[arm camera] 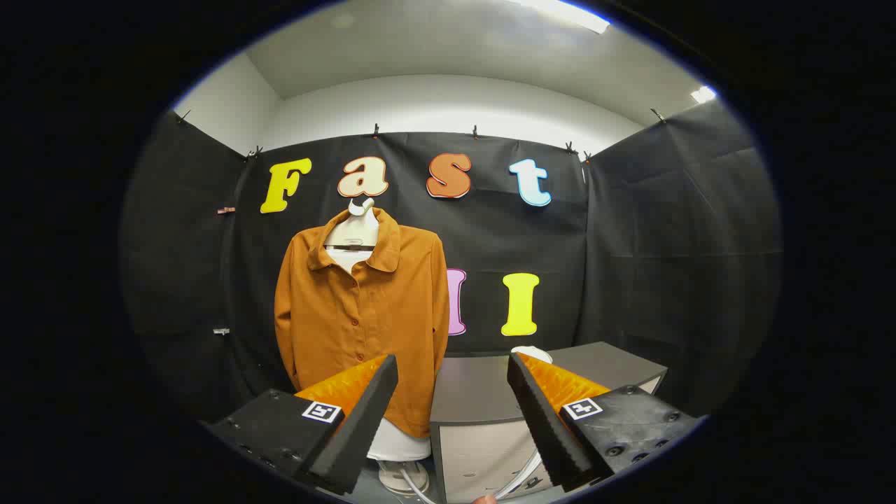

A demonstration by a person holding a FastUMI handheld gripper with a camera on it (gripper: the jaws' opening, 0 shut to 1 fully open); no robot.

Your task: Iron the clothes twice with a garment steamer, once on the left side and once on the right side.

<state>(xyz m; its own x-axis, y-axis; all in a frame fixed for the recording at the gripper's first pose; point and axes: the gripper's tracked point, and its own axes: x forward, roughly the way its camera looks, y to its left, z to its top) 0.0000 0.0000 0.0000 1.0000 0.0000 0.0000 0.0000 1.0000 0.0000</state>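
"What were the fingers (452, 364) doing?"

"They stood wide open. Nothing was between them and they touched nothing."

"Where was the shirt?"

"The orange-brown button-up shirt with a collar (362, 308) hung on a white dummy body (358, 227), in front of the black cloth wall (630, 245). It was beyond the fingers, more on the side of the left one. The shirt was buttoned shut and its sleeves hung straight down."

"And the steamer?"

"A small white round thing (532, 352) peeked up on the grey counter (476, 392), just past the right finger. I could not tell if that was the steamer. The counter stood right beside the shirt. A white hose (521, 481) ran down low by the counter's front, near the dummy's white round foot (402, 476)."
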